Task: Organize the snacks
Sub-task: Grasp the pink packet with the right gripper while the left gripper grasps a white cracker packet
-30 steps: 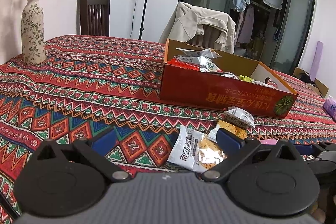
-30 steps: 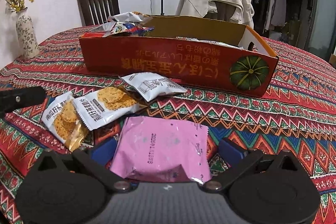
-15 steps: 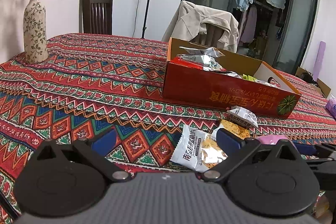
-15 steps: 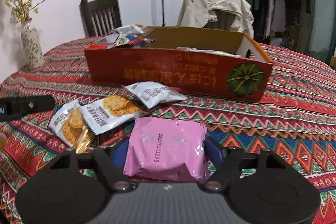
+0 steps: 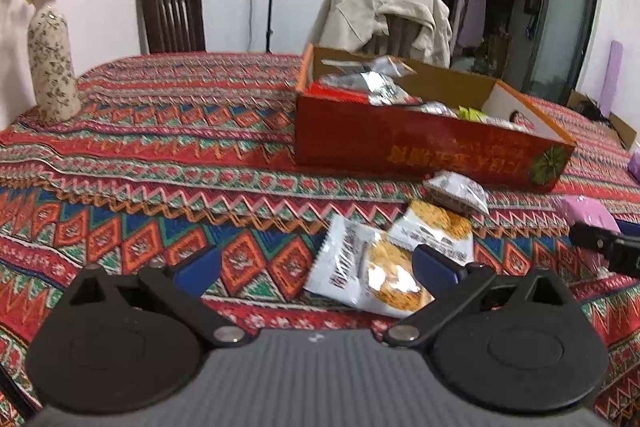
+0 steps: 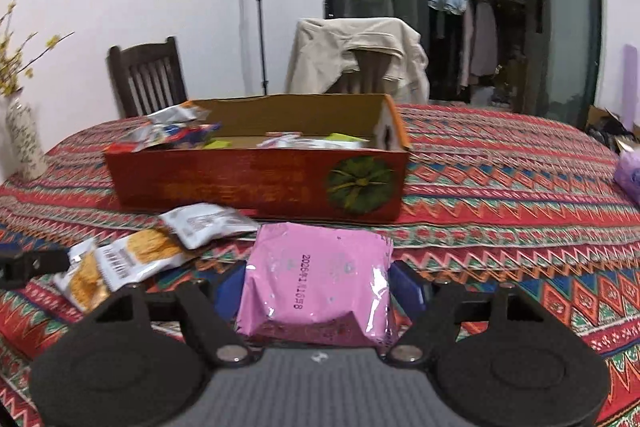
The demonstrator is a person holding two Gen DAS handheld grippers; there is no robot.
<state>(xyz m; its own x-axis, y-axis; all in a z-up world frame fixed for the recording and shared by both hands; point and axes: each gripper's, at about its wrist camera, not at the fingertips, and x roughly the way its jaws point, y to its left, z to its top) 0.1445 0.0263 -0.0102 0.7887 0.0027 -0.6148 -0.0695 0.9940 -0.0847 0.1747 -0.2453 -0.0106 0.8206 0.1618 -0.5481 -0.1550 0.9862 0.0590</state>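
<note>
The job looks partly done: the red cardboard box (image 6: pixel 256 183) on the tabletop (image 6: pixel 500 195) already holds a pile of packets at its left end and a few flatter ones along its floor, too jumbled to count. Four snacks remain outside it. The right hand-held gripper (image 6: pixel 318 287) has its blue pads pressed against both sides of the pink packet (image 6: pixel 320 275), held just in front of the box, so that one seems next to go in. Three more lie on the cloth near the box's front wall: two white cracker packets (image 5: pixel 372 263) overlapping each other and one silver-white packet (image 5: pixel 456 193) just beyond them. The left hand-held gripper (image 5: pixel 316 265) stands open and empty, with the nearer cracker packet between its fingers
</note>
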